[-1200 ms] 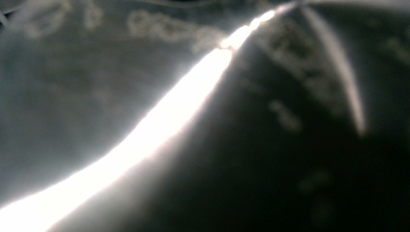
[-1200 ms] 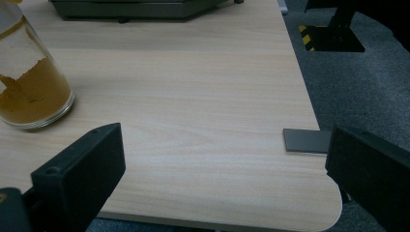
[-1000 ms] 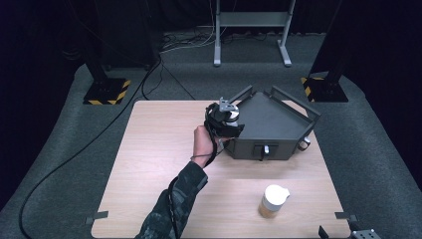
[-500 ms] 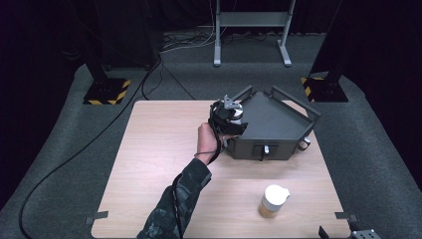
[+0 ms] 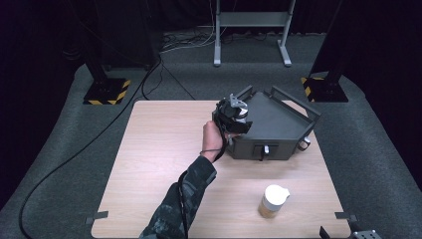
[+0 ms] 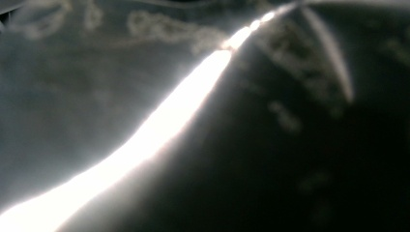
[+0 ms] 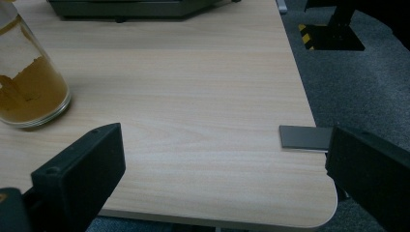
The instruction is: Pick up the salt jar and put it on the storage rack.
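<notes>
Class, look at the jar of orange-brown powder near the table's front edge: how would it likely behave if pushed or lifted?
The jar looks like glass, so probably fragile and smooth to grip. It stands taller than wide, so a high push might tip it. About half full, it is likely fairly light.

The tabletop lies bare across its whole nine o'clock half, so a hand could pass freely there from the near edge to the far edge. At about two o'clock from the tabletop's middle the dark grey box blocks the way, its raised rails standing along its far sides; the left claw is pressed against its ten o'clock corner. At five o'clock the jar stands alone, well apart from the box, leaving an open lane between them. In the right gripper view, bare wood lies ahead of the right claw, whose jaws stand wide apart, with the jar at ten o'clock.
</notes>
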The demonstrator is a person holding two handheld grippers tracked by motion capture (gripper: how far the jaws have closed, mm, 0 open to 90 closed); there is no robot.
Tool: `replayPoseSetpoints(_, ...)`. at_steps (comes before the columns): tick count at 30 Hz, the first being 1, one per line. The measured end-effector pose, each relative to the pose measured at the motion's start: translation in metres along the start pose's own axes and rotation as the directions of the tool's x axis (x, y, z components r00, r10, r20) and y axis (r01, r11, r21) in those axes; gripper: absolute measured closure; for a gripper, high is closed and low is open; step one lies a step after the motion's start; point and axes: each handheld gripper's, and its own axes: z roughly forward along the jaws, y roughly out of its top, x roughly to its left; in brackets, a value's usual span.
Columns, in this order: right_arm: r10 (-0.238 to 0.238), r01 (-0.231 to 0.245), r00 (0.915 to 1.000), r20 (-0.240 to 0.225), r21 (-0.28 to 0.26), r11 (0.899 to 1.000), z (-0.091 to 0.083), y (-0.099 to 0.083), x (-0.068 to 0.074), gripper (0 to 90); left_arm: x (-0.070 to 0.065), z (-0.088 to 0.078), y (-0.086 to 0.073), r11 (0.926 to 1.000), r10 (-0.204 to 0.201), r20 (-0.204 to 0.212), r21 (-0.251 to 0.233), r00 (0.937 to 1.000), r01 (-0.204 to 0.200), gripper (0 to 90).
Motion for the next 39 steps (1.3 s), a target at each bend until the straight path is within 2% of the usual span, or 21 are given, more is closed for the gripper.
replayPoseSetpoints(16,0.007,-0.007,0.9999,-0.008,-0.001,1.000,0.001,-0.001,-0.002,0.0,-0.007,0.026,0.009,0.9997,-0.006,-0.004,0.023,1.0000,0.006,32.1)
replayPoseSetpoints(25,0.005,-0.005,0.9999,-0.015,-0.004,1.000,0.002,-0.002,-0.001,0.0,-0.007,0.033,0.011,0.9994,-0.014,-0.013,0.031,0.9998,0.014,32.0)
replayPoseSetpoints(39,-0.001,0.001,0.9998,-0.021,-0.001,1.000,0.003,-0.001,0.000,0.0,-0.002,0.042,0.004,0.9976,-0.042,-0.025,0.054,0.9988,0.043,32.0)
